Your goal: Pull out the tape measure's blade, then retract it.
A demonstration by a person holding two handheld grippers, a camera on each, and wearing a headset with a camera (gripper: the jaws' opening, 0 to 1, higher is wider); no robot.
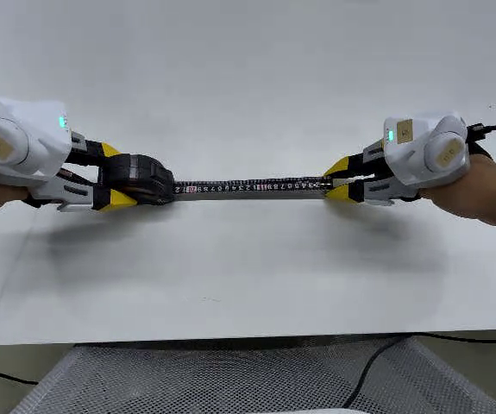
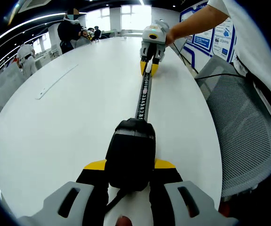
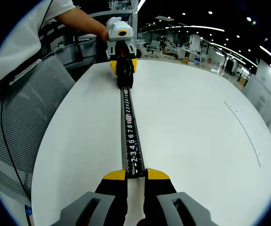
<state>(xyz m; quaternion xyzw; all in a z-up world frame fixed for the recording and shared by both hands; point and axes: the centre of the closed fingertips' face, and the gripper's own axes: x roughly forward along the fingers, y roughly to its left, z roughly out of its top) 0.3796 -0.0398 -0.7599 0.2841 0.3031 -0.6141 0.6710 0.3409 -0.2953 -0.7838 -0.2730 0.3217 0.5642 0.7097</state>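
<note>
Yellow tips of my left gripper (image 2: 130, 165) press on both sides of the black tape measure case (image 2: 131, 150), one jaw on each flank, gripping it firmly. In the head view this gripper sits at 9 o'clock with the case pointing toward 3 o'clock.

My right gripper (image 3: 133, 175) is narrowed to a slim gap, its yellow tips pinching the free end of the blade (image 3: 129, 136). In the head view it sits at 3 o'clock, facing the left one.

Between my two grippers the blade is drawn out straight and flat, its printed numbers facing up. In the left gripper view it runs from the case toward 12 o'clock, ending at the right gripper's tips. In the right gripper view it runs toward 12 o'clock as well, into the case. I cannot tell whether the blade touches the surface or hangs just above it.

Under everything lies the white table (image 1: 248, 78). At 6 o'clock in the head view, beyond the table's near edge, is a grey mesh chair (image 1: 230, 379) with a black cable (image 1: 377, 358) across it.
</note>
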